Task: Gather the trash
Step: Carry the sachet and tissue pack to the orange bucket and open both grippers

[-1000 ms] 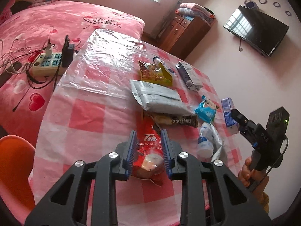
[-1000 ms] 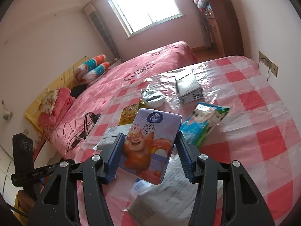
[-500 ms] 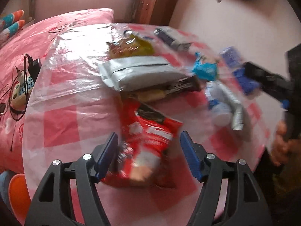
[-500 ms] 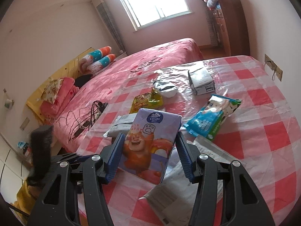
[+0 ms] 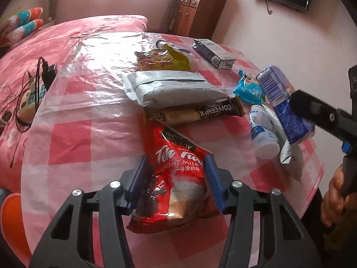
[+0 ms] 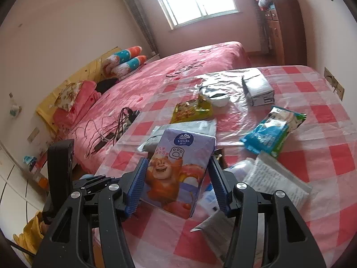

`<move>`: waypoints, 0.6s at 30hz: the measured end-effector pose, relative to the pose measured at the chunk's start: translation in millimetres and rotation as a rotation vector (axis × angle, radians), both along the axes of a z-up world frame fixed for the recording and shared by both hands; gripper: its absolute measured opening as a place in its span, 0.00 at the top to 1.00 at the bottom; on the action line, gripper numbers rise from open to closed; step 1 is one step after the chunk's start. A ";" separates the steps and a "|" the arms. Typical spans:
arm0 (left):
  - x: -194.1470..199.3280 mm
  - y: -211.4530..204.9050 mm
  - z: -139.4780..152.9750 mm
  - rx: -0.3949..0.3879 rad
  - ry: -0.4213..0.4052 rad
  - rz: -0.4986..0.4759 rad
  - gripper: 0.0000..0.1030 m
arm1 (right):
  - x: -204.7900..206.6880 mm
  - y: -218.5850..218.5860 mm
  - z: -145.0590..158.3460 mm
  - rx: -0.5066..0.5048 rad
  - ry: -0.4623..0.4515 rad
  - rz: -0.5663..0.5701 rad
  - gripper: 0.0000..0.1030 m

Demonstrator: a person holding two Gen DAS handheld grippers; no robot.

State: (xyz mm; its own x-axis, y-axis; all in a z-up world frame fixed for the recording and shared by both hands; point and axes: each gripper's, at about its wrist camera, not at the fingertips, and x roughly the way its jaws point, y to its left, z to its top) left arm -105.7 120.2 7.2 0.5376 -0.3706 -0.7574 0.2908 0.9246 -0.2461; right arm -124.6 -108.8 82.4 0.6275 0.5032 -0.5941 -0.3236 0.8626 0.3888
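Your left tongs (image 5: pixel 176 178) have just let go of the red milk tea bag (image 5: pixel 178 178) and are now closing on it again. A second ago they pinched the bag by a narrow part. Then they sprang wide, and the bag dropped flat on the surface (image 5: pixel 89 134). Now the blue pads sit on each side of the bag, across its wide middle. They look like they touch its edges, so you seem to have a fresh grip, but it is a light one. The bag lies on the checked cloth, near the front edge, just below the brown coffee mix packet (image 5: pixel 196 114).

This means the bag is not picked up yet. You likely need to squeeze more before you lift, or it may slip out, since it is shiny and soft.

Your right tongs (image 6: pixel 176 183) are clamped on the purple tissue pack (image 6: pixel 178 169), and that has not changed. The pack stands upright between the pads, held above the surface. It has drifted a little across the pile.

More trash waits on the surface: a grey mail bag (image 5: pixel 174 87), a yellow snack bag (image 5: pixel 160 60), a blue wipes pack (image 5: pixel 250 89), a white bottle (image 5: pixel 263 134) and a small dark carton (image 5: pixel 214 53). No bin shows in either view, so where the trash should go cannot be told.
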 end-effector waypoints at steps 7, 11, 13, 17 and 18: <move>-11.9 28.3 -0.7 -0.116 0.016 0.068 0.50 | -4.0 16.6 -2.9 0.020 0.026 0.048 0.46; -20.6 47.9 3.1 -0.171 0.011 0.112 0.50 | -8.0 32.8 -5.6 0.036 0.051 0.092 0.46; -26.9 60.0 7.8 -0.188 0.001 0.134 0.50 | -9.4 43.3 -6.5 0.044 0.064 0.122 0.46; -42.5 89.5 20.8 -0.188 -0.032 0.191 0.50 | -9.9 67.7 -6.5 0.067 0.087 0.191 0.46; -48.1 99.6 23.3 -0.180 -0.039 0.214 0.50 | -10.2 76.4 -6.8 0.077 0.096 0.216 0.46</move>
